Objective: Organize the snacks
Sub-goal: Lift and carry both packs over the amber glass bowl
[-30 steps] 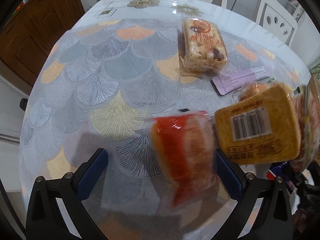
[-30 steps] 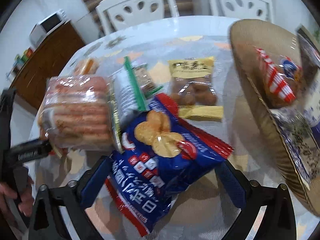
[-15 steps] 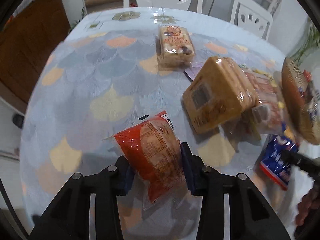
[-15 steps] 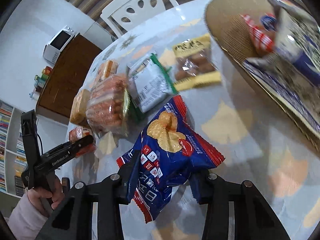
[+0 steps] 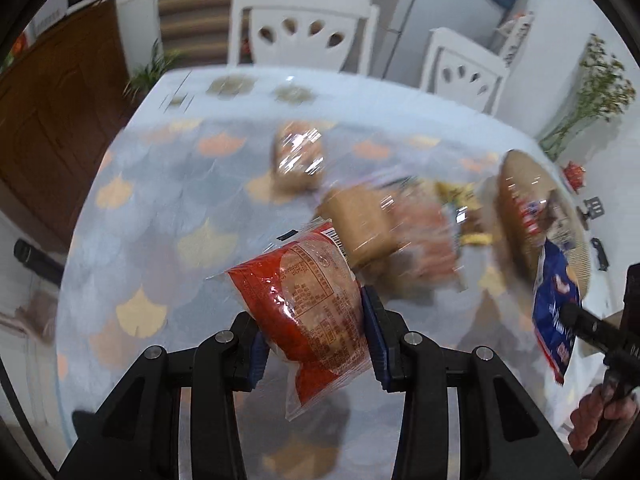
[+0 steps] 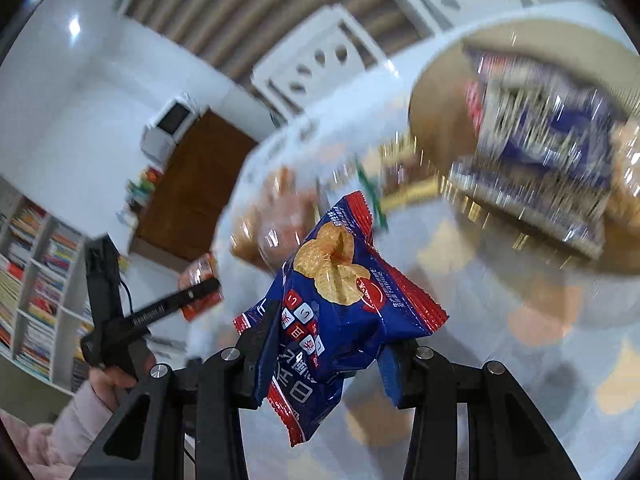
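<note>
Patterned table (image 5: 152,208): wrapped snacks (image 5: 298,156), basket (image 5: 516,200).

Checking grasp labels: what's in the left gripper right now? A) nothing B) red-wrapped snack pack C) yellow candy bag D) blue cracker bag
B: the left gripper is clamped on the red-wrapped snack pack, held above the table; the blue cracker bag sits in the right gripper.

both wrist cams look down along their fingers, close over the table (image 5: 160,208); both catch the basket (image 6: 436,120) and each other's gripper.
</note>
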`<state>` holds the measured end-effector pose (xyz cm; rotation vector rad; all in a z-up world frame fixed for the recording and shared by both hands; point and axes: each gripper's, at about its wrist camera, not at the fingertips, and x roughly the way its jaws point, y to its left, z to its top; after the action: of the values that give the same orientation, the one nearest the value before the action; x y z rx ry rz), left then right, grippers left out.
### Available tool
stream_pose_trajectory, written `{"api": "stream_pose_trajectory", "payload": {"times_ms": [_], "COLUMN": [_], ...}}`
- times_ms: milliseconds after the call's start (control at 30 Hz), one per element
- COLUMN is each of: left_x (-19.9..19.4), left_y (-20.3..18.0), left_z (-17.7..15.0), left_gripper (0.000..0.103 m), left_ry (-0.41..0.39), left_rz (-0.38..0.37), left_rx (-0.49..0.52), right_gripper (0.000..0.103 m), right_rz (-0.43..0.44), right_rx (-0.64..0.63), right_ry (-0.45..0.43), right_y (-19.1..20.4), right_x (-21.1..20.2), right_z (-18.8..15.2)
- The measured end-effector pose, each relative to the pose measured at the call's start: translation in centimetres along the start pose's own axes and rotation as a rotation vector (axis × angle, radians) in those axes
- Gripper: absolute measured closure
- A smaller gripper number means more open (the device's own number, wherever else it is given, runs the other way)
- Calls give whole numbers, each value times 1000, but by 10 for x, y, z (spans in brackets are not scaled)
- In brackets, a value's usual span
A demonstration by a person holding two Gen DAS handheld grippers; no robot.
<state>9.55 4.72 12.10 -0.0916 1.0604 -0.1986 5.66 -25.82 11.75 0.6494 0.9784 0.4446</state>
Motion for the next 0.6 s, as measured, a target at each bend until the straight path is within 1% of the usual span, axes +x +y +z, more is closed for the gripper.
{"api": "stream_pose_trajectory", "payload": {"times_ms": [100, 167, 267, 367, 400, 500, 567, 600], "left_x": [-9, -13, -13, -7, -3, 8, 19, 27], "left_y": [-27, -48, -89, -126, -143, -189, -218, -234], "left_z": [24, 39, 69, 94, 105, 129, 140, 146], "left_gripper": [65, 65, 65, 65, 65, 65, 65, 64], "left_ry": [-24, -36, -62, -75, -79, -87, -74, -50], "left_rz": [-22, -43, -77, -102, -122, -154, -185, -213], "left_rx": [55, 96, 170, 224, 243, 310, 351, 365], "right_gripper": [61, 61, 61, 61, 61, 61, 61, 61], "right_rz": [24, 23, 27, 27, 26, 30, 31, 28], "right_rx": [23, 17, 11, 21, 25, 49, 69, 78], "right_ry": [-73, -119, -181, -236, -249, -282, -294, -296], "right_y": [-2, -4, -7, -17, -21, -35, -47, -52], "right_x": [-27, -47, -73, -104, -112, -129, -140, -143], "right_z": [25, 43, 70, 94, 101, 121, 125, 128]}}
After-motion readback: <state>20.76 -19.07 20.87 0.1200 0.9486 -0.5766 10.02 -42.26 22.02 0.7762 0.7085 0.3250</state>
